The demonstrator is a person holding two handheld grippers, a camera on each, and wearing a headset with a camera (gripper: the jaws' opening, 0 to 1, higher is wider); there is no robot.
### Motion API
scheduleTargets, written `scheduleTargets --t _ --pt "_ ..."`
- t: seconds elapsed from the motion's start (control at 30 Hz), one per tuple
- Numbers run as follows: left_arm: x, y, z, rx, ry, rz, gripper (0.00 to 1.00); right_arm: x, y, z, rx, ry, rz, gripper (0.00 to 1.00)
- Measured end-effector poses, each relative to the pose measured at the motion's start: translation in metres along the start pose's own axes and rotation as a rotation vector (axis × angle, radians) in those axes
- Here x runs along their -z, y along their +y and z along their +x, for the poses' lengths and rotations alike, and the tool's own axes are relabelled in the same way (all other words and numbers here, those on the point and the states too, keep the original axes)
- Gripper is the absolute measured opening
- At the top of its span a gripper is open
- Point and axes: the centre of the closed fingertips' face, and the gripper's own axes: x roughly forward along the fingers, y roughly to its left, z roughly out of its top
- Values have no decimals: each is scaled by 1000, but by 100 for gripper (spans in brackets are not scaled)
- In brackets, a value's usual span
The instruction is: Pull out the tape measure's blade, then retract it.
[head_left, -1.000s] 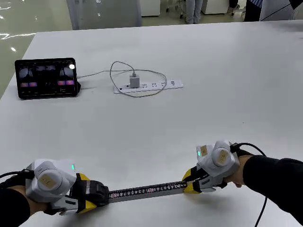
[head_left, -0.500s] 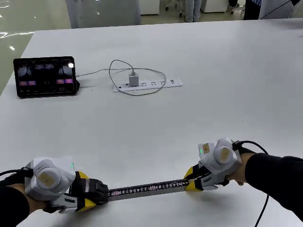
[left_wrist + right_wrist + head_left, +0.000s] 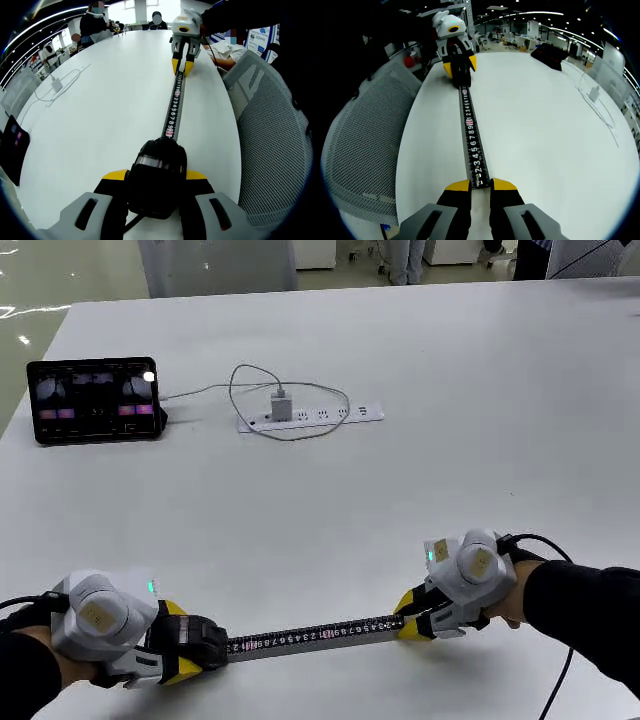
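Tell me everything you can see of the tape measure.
The tape measure has a black, plastic-looking case, clamped between the left gripper's jaws. Its blade, dark with pale numerals, is pulled out and stretches straight, low along the white table, its tip pinched by the right gripper.

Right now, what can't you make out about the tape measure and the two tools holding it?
- End hook of the blade: hidden between the tips of the right tool, in the right gripper view and the head view.
- Sides of the tape measure case: covered by the left tool, in the left gripper view.
- Blade numbers: too small to read in the head view.
- Screen of the tablet: too small, head view.
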Motion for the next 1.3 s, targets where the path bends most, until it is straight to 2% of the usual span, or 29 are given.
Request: scheduleTargets --t 0.7,0.97,1.2,1.3 --pt "-1 -1 0 -2 -2 -2 34 5 -1 -3 8 -2 9 10" --pt "-2 -1 0 1 -13 -15 35 4 -1 -3 17 -25 51 11" --pt "-2 -1 1 4 -13 -11 35 4 -1 -4 3 -15 16 11" --pt "-2 0 1 3 -8 -12 36 4 1 -3 -5 20 -25 12"
